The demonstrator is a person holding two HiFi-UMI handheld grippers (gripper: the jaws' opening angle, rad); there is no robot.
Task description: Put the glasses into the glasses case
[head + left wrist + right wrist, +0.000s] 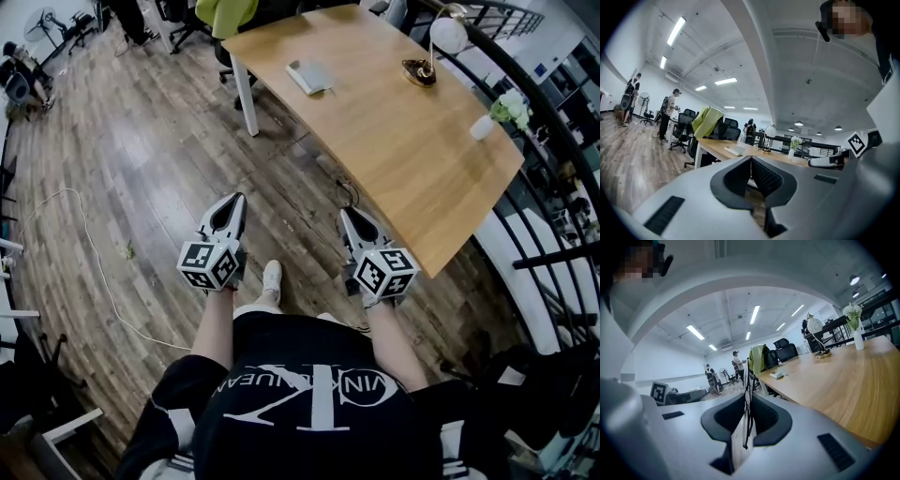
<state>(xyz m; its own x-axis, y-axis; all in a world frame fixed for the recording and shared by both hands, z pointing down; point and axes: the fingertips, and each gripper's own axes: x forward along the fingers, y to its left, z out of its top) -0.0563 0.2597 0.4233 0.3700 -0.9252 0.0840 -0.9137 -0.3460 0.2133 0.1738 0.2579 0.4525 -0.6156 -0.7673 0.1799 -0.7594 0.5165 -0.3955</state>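
an open-plan office: a long wooden table, black swivel chairs, ceiling strip lights, a plank floor.

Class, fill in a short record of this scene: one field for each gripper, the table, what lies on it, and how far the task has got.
left gripper: jaws together, nothing between them, held low over the floor
right gripper: jaws together, empty, beside the table's near corner
table: wooden
on table: flat grey case, lamp, vase of flowers
glasses: cannot be made out
task status: not begun
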